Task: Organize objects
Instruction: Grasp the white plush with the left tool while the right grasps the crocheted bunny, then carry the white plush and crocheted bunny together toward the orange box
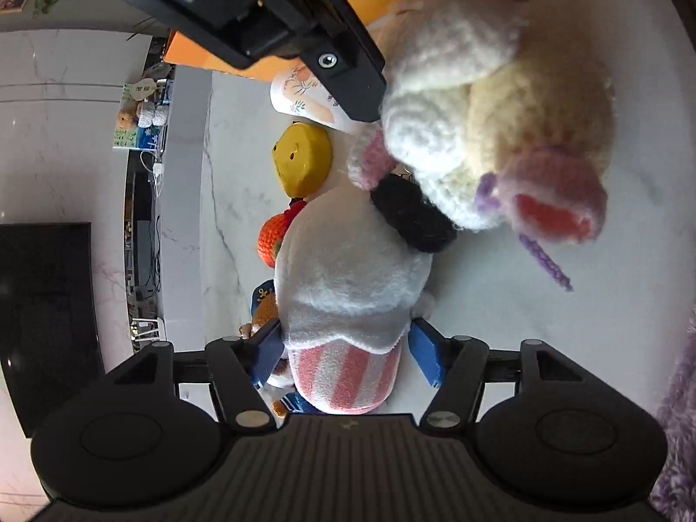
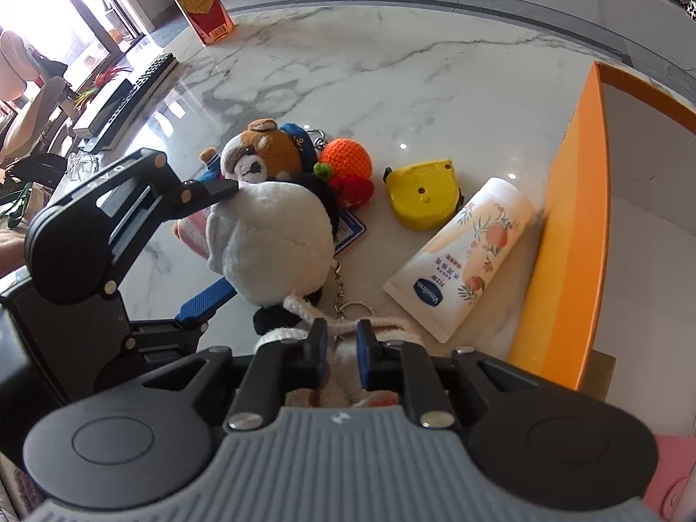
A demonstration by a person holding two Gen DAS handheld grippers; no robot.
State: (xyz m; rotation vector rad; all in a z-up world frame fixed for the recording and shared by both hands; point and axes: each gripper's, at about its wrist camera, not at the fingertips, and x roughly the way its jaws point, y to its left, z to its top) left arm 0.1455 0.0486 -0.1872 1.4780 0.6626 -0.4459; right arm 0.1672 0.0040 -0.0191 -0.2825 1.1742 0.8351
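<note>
While the orange box [image 2: 565,235] stood open at the right of the marble table [image 2: 391,78], the white plush toy [image 2: 269,235] lay between the left gripper's [image 1: 343,348] wide-spread, non-pressing jaws. The right gripper [image 2: 341,348], nearer the box, stood narrowly parted around a knitted toy [image 1: 491,130]; whether its pads pressed was unclear.

My right gripper [image 2: 341,348] has its 2 fingers close around a cream knitted toy [image 2: 343,385]. My left gripper [image 2: 217,243] sits around the white plush toy [image 2: 269,235]. A lotion tube [image 2: 461,256] lies beside the orange box [image 2: 570,226].
</note>
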